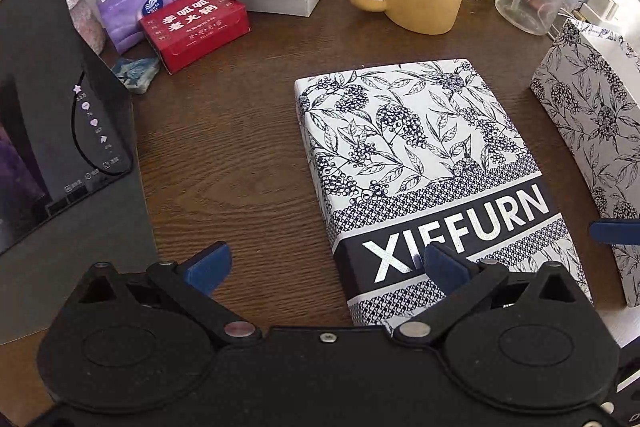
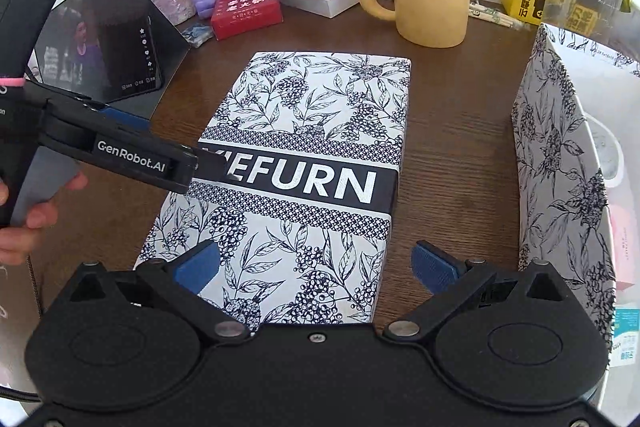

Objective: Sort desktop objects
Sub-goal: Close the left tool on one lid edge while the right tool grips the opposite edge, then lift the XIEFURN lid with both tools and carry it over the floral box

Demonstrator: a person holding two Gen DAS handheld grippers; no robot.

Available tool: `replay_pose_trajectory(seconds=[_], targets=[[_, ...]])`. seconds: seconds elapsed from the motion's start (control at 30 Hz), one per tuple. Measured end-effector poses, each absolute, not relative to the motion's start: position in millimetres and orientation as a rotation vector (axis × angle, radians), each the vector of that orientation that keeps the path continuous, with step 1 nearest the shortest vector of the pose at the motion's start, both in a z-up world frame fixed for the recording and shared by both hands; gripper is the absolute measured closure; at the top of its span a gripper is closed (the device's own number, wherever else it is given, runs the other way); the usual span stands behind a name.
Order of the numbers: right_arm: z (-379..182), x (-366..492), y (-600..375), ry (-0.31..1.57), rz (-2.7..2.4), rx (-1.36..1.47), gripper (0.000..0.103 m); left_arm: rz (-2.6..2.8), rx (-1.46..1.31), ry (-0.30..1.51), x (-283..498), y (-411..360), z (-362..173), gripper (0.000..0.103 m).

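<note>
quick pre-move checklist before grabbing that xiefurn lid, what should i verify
1. Left tool open: ok, its fingers are spread.
2. Right tool open: ok, one finger over the lid, the other beyond its right edge.
3. Lid top free of objects: not ok, the left tool reaches over its left edge.
4. Open patterned box ready to the lid's right: ok, upright, though items lie inside.
5. Yellow mug out of the way: ok, it stands behind the lid, apart.
6. Tablet clear of the left tool: cannot tell, it stands close.
</note>
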State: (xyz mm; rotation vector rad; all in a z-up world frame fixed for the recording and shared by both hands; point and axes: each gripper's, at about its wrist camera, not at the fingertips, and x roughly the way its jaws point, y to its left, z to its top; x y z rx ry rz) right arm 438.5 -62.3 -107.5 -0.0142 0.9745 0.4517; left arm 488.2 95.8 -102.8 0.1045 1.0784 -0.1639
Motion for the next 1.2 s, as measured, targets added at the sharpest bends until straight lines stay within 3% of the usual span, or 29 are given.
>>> replay_pose_trajectory(seconds=[0.63,1.2], targets=[[-131,465,-68,0.958,0.525,0.102,0.0,-0.28,-0.211,1.119,497,100,-124,0.0],[-139,455,-66,0.85,0.508,0.151,0.0,-0.235,-0.247,1.047,492,94,-127,0.0]])
